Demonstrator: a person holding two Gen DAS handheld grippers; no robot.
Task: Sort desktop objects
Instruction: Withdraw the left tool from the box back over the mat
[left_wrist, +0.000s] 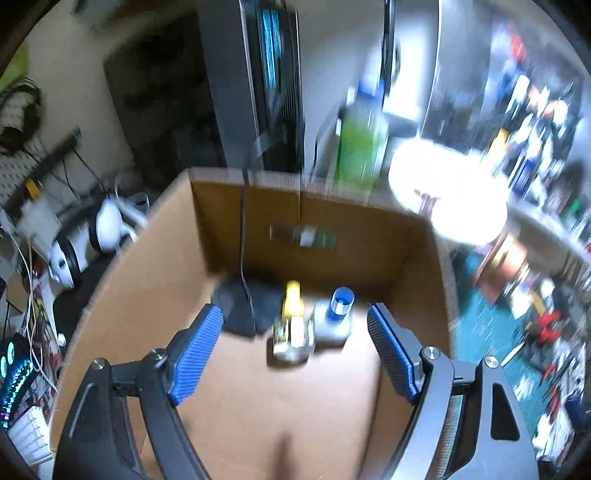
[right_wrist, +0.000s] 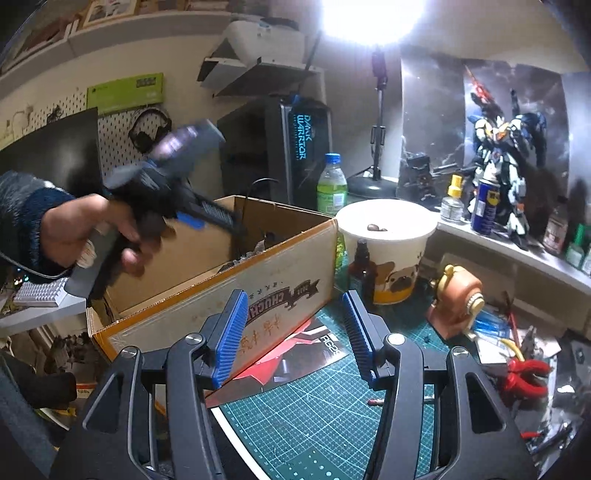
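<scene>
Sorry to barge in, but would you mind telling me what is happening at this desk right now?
A person is sorting desk clutter into an open brown cardboard box. The left gripper hangs open over the box, above a small yellow-capped bottle and a blue-capped bottle lying inside. The right gripper waits open and empty above the green cutting mat.

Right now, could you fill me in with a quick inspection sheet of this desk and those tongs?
Surface: green cutting mat, partly covered.
Job's things: cardboard box holding a yellow-capped bottle, a blue-capped bottle and a dark object.
Clutter: pug cup, red pliers, spray can, green bottle.
Tongs: left tongs open above the box; right tongs open, empty.
Cables: black cable into the box.
Surroundings: lamp, model figure, pegboard.
</scene>
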